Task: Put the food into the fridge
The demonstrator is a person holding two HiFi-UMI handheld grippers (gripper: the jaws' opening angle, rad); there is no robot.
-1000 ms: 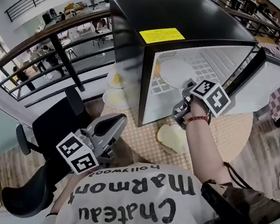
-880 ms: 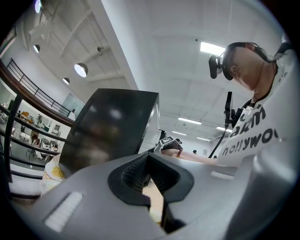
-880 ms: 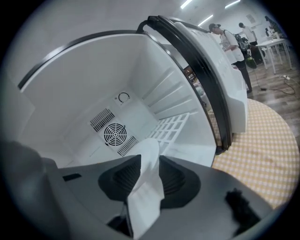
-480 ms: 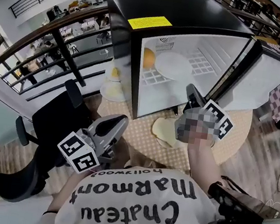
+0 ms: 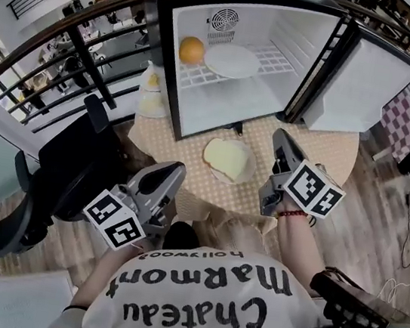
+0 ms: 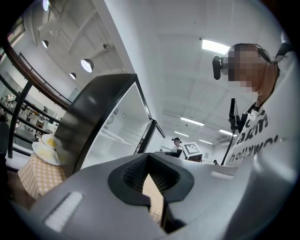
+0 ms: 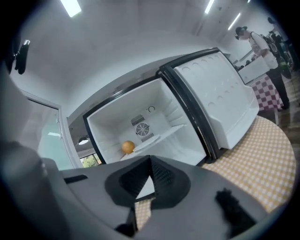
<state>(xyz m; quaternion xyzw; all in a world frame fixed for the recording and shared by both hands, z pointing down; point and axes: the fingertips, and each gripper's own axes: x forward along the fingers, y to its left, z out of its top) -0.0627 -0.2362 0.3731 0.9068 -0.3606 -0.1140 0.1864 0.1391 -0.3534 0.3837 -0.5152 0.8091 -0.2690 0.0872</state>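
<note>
Left gripper [image 5: 171, 173] and right gripper [image 5: 279, 138]: jaws together, empty.

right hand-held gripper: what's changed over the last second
The right hand-held gripper has pulled back out of the open white-lined fridge, and its jaws have shut on nothing. The round white plate and the orange stayed on the wire shelf. The left hand-held gripper stayed low and shut.
</note>
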